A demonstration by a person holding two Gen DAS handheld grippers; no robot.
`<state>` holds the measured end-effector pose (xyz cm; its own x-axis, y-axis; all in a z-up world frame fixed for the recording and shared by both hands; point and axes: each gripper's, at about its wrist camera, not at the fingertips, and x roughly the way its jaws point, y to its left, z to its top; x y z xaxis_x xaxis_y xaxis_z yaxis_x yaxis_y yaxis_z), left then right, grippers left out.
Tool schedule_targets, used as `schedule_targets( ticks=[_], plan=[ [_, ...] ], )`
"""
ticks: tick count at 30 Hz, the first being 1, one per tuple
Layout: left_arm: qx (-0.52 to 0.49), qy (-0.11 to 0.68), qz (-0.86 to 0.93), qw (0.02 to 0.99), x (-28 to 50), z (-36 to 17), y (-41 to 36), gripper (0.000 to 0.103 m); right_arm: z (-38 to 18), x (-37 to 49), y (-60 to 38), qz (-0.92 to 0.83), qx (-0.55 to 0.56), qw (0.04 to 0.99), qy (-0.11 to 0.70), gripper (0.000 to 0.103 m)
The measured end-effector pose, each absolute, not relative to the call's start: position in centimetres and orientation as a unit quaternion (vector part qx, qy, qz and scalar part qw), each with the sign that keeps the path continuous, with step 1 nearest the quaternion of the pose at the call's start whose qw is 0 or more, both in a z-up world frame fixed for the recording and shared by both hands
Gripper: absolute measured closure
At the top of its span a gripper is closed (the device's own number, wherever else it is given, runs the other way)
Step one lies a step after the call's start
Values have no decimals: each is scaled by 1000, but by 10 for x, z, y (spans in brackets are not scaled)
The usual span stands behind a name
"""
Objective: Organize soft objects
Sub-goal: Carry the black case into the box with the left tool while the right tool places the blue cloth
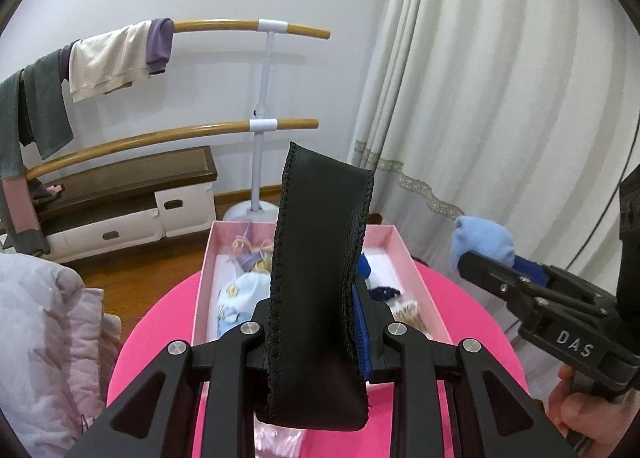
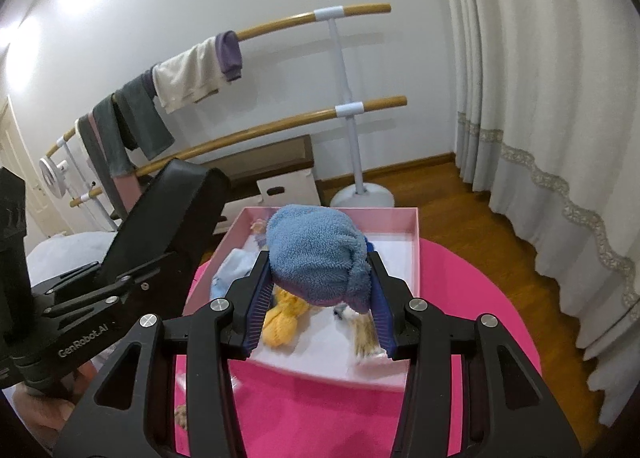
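My left gripper (image 1: 316,322) is shut on a black stitched leather strip (image 1: 320,258) that stands up between its pads, above the pink box (image 1: 394,236). It also shows at the left of the right wrist view, left gripper (image 2: 160,242), with the black strip (image 2: 180,194). My right gripper (image 2: 320,298) is shut on a fluffy blue sock (image 2: 316,258), held over the pink box (image 2: 416,250). From the left wrist view the right gripper (image 1: 488,262) holds the blue sock (image 1: 480,242) at the right. Inside the box lie a yellow knit piece (image 2: 284,322), a pale blue cloth (image 1: 240,294) and other small soft items.
The box sits on a round pink table (image 2: 480,338). Behind stands a wooden double-bar rack (image 2: 360,106) hung with clothes (image 2: 188,74), and a low bench with white drawers (image 1: 120,194). White curtains (image 2: 540,98) hang at the right. A padded grey garment (image 1: 44,338) lies at the left.
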<state>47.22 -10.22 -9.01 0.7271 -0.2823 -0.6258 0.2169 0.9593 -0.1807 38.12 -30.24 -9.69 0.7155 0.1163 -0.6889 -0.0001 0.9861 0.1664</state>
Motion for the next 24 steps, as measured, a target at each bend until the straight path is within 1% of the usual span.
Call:
schedule_targets(
  ticks=[9,19,21,22,23,24],
  plan=[
    [-60,369,-145,916,547,-104,-124,80,-122,429,-325,18,81,909,409,61],
    [-86,410,-156,895,626,-140,-145,78,-155,459,-342,9,88,894,440,61],
    [-87,419,-156,890,640,-147,-148,74,-160,464,-343,9,90,891,445,60],
    [-88,424,-156,888,645,-150,-150,73,-163,467,-344,9,91,889,448,59],
    [-88,430,-155,885,651,-154,-152,70,-167,469,-346,9,94,887,452,58],
    [-87,435,-153,883,658,-158,-153,64,-171,471,-347,11,99,885,455,56]
  ],
)
